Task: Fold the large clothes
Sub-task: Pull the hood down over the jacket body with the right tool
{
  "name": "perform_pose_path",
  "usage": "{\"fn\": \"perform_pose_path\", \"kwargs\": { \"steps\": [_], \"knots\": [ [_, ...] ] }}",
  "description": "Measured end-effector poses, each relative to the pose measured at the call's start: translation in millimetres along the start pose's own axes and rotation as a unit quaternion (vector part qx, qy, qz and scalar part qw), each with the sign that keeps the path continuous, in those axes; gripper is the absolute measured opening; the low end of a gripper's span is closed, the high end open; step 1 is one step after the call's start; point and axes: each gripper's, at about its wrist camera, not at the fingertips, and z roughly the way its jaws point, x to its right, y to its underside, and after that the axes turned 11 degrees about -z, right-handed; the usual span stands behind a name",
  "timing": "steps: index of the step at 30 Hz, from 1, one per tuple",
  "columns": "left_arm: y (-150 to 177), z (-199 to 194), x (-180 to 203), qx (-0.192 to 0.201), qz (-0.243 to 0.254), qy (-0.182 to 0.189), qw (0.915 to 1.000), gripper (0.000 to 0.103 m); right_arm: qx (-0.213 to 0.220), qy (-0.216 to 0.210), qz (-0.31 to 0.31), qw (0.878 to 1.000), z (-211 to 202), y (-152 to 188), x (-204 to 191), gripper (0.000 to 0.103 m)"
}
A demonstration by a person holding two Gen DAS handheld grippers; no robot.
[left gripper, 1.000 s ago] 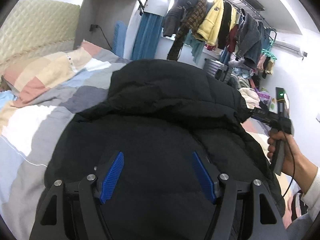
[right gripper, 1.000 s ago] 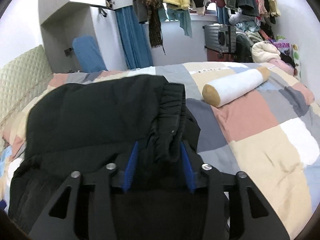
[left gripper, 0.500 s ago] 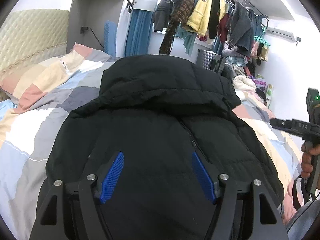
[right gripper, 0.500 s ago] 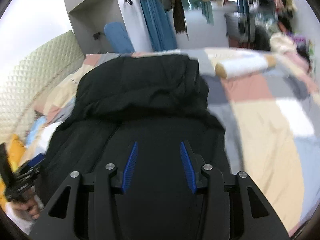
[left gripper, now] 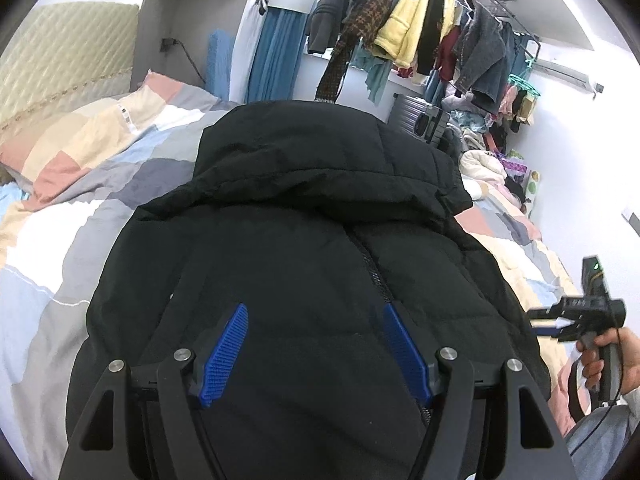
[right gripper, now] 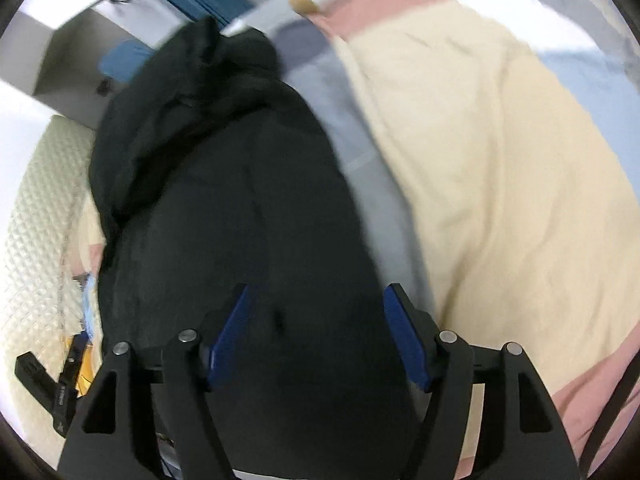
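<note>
A black padded jacket [left gripper: 304, 240] lies spread on the bed, hood at the far end and zipper [left gripper: 374, 272] running down its middle. My left gripper [left gripper: 314, 308] hovers open over the jacket's near part, nothing pressed between its blue pads. In the right wrist view the jacket [right gripper: 224, 200] fills the left half, blurred. My right gripper [right gripper: 316, 288] points steeply down over the jacket's right edge; its jaws are opening and the pads grip nothing. The left wrist view shows the right gripper [left gripper: 560, 324] beside that edge, held in a hand [left gripper: 612, 356].
A patchwork quilt [left gripper: 48, 240] covers the bed, with a matching pillow [left gripper: 80, 140] at the quilted headboard [right gripper: 36, 208]. A bolster [right gripper: 304, 0] lies far across the bed. Beyond the bed hang clothes on a rail [left gripper: 420, 32] above a grey suitcase [left gripper: 416, 116].
My right gripper let go of the jacket's elastic cuff, swung down and nearer along the jacket's right side, and its jaws widened. The left gripper barely shifted.
</note>
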Motion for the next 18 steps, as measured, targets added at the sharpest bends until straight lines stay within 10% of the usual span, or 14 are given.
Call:
{"fn": "perform_pose_path", "kwargs": {
  "steps": [4, 13, 18],
  "knots": [
    [-3.2, 1.0, -9.2, -0.007, -0.023, 0.003, 0.9997, 0.070, -0.044, -0.060, 0.026, 0.997, 22.7, 9.4, 8.3, 0.076],
    [-7.4, 7.2, -25.1, -0.024, -0.061, 0.010, 0.9978, 0.070, -0.096, -0.047, 0.044, 0.993, 52.0, 16.4, 8.6, 0.089],
    [-1.9, 11.8, -30.7, -0.045, -0.078, 0.015, 0.9959, 0.070, -0.060, -0.144, 0.037, 0.987, 36.4, 16.8, -10.0, 0.090]
  ]
}}
